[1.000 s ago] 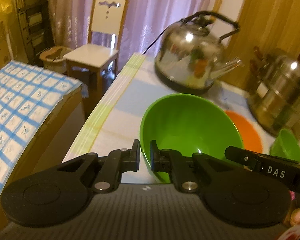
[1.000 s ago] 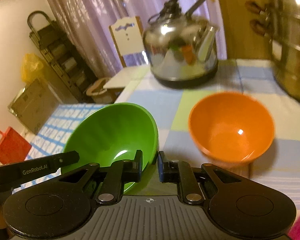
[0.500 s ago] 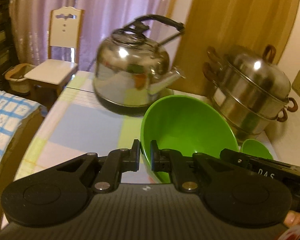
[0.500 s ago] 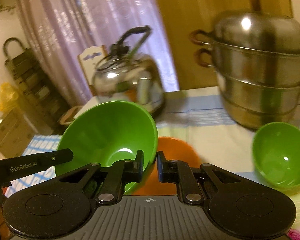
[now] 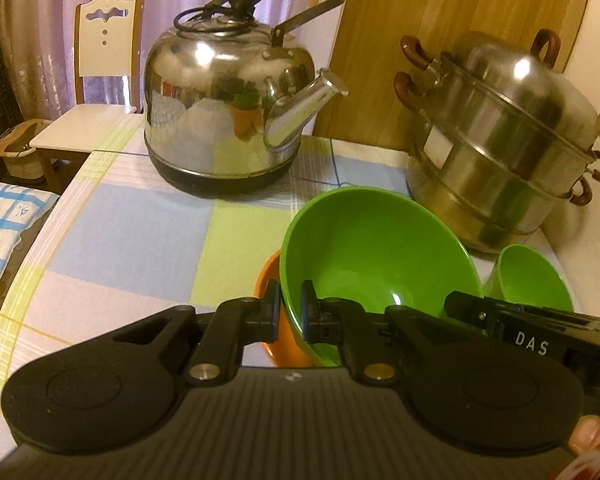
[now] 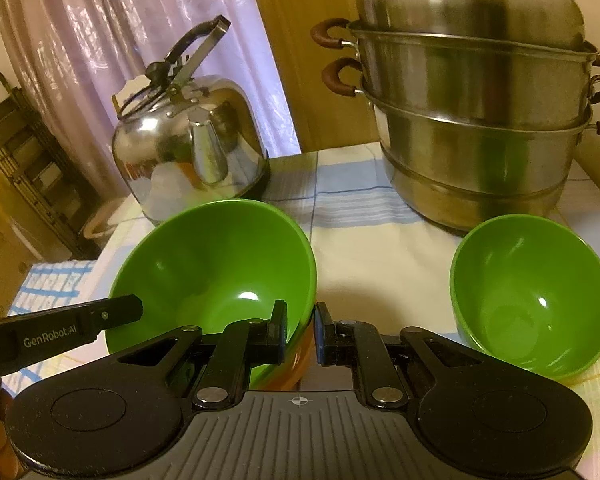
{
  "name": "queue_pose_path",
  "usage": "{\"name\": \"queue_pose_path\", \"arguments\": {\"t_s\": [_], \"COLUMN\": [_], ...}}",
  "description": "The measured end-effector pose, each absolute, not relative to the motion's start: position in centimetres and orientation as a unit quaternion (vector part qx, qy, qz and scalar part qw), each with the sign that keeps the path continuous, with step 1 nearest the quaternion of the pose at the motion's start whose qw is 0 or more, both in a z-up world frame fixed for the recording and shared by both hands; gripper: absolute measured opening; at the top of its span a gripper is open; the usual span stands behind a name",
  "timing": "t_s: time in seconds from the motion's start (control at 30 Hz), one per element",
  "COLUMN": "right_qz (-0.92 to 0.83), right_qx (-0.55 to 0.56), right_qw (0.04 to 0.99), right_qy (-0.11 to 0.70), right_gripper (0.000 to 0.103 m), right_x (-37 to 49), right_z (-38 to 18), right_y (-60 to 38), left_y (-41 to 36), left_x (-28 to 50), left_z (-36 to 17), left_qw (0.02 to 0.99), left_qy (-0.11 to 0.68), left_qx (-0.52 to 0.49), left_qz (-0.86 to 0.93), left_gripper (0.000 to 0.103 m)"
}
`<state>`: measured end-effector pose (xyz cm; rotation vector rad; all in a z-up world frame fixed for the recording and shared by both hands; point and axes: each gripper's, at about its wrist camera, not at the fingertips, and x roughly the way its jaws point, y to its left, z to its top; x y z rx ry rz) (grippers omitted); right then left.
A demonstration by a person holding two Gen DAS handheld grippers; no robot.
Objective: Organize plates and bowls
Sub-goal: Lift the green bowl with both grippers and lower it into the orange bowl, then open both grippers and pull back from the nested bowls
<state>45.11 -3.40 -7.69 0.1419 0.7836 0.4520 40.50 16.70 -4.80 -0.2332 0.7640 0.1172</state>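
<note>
A large green bowl [image 5: 376, 256] is held by its rim on both sides: my left gripper [image 5: 289, 312] is shut on its near left rim, my right gripper [image 6: 301, 332] is shut on its right rim. The bowl [image 6: 216, 268] sits tilted in or just over an orange bowl [image 5: 270, 308], whose edge shows beneath it in the right wrist view [image 6: 300, 360]; contact cannot be told. A smaller green bowl [image 6: 532, 300] stands on the table to the right, also seen in the left wrist view [image 5: 528, 276].
A steel kettle [image 5: 236, 116] stands at the back left of the checked tablecloth [image 5: 140, 236]. A stacked steel steamer pot [image 6: 476, 112] stands at the back right. A wooden board [image 5: 440, 20] leans behind. A white chair [image 5: 96, 80] is beyond the table's left edge.
Both grippers carried the large green bowl to the right and lower, over the orange bowl, which is now nearly covered. The small green bowl and steamer came closer.
</note>
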Motion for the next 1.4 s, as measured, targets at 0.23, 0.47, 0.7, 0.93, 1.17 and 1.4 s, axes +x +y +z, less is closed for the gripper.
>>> {"name": "queue_pose_path", "arguments": {"t_s": [0.23,0.47,0.7,0.93,1.17,1.4], "right_qz": [0.224,0.221,0.218,0.219,0.224,0.209], "right_qx": [0.056,0.038,0.031,0.034,0.094,0.117], "right_qw": [0.891,0.894,0.894,0.896,0.898,0.905], "right_qy": [0.392,0.388,0.39,0.386,0.368,0.352], "right_gripper": [0.014,0.014,0.014,0.019,0.048,0.049], "right_x": [45.3,45.2,45.4,45.3,44.6,40.6], "right_z": [-9.3,-9.8,-9.9,-10.0,-8.7,-6.4], "right_y": [-2.5,-2.0,-1.6,-1.6,-3.5,-5.9], "left_y": [17.1,17.4,17.5,17.5,17.1,15.4], "left_x": [40.6,40.7,40.9,40.5,38.1,33.8], "left_z": [-5.9,-6.8,-7.3,-6.9,-5.1,-3.2], "left_qw": [0.917,0.915,0.915,0.918,0.924,0.927], "left_qy": [0.377,0.381,0.382,0.372,0.351,0.338], "left_qx": [-0.11,-0.115,-0.115,-0.117,-0.137,-0.155], "left_qz": [0.066,0.064,0.063,0.065,0.062,0.056], "left_gripper": [0.008,0.008,0.008,0.01,0.019,0.025]}}
